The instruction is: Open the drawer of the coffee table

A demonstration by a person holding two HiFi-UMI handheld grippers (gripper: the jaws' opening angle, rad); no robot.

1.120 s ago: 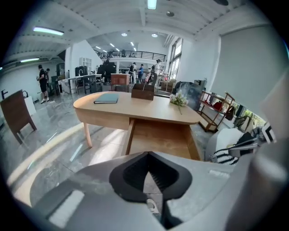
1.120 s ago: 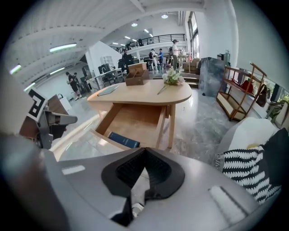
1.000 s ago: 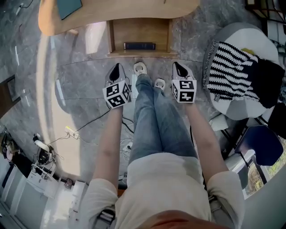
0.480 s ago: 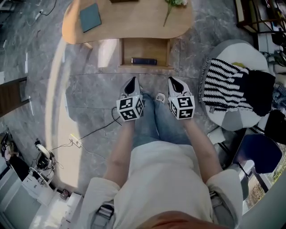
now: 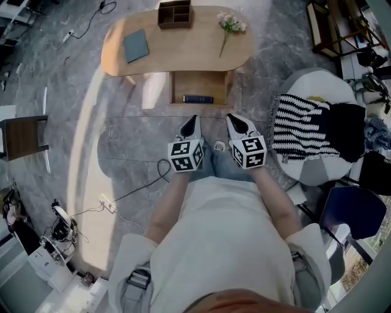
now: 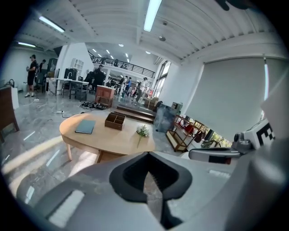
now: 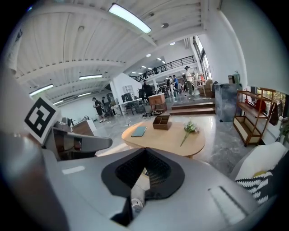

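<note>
The oval wooden coffee table point(image 5: 183, 49) stands at the top of the head view. Its drawer point(image 5: 214, 82) is pulled out toward me, with a dark flat item point(image 5: 198, 99) lying at its front. My left gripper point(image 5: 193, 118) and right gripper point(image 5: 232, 118) hang side by side in front of the drawer, above the floor, apart from it. Both are shut with nothing between the jaws. The left gripper view looks over the shut left gripper point(image 6: 147, 154) to the table point(image 6: 106, 135). From the right gripper view, the table point(image 7: 167, 137) lies beyond the shut right gripper point(image 7: 145, 152).
On the table lie a blue-grey book point(image 5: 135, 45), a wooden organiser box point(image 5: 174, 13) and a flower point(image 5: 230, 27). A white seat with a striped blanket point(image 5: 305, 125) stands at right, a dark side table point(image 5: 21, 137) at left. A cable point(image 5: 137, 183) crosses the floor.
Both grippers have risen together and drawn away from the drawer, still shut. The head view has pulled back, so the whole table shows. The drawer stays pulled out.
</note>
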